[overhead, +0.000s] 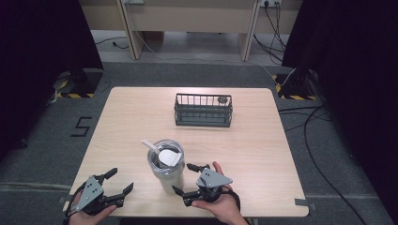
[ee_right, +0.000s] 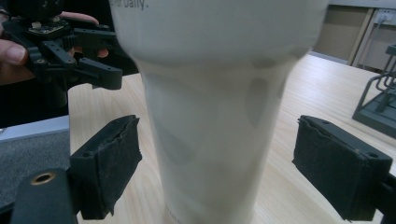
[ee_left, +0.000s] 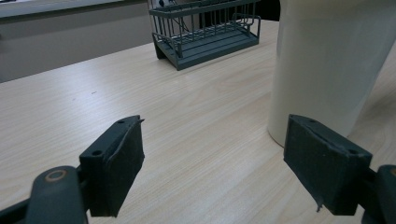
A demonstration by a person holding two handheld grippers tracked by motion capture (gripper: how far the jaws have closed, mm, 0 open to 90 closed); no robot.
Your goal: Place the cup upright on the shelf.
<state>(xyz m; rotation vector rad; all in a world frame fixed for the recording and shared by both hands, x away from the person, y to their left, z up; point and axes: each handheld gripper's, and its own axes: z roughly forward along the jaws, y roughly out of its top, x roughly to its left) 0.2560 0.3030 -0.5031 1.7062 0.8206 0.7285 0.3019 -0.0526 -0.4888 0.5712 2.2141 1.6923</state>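
Standing near the front edge of the wooden table (overhead: 141, 117), the tall white tumbler (overhead: 166, 164) is waiting upright between the two grippers, prob. so that either hand can reach it w/o stretching. Its mouth is showing a steel rim, and a white lid piece w/ a straw (overhead: 149, 144) is sitting inside, leaning to the far-left.

Farther back, well apart from the tumbler, the dark wire basket (overhead: 203, 110) is resting near the middle-rear of the table; a small round thing is lying in its right corner, too small to tell what.

The right gripper (overhead: 191, 179) is facing the tumbler from its right side, jaws spread wide and straddling the body, one pad on each side but not touching yet; it is holding nothing. In the right gripper view the tumbler (ee_right: 210, 116) is sitting straight between the pads, so I judge a side grasp is being lined up.

The left gripper (overhead: 118, 182) is hovering at the front-left, also wide open and empty, the tumbler (ee_left: 327, 65) just beside its right pad, prob. ready to steady it.
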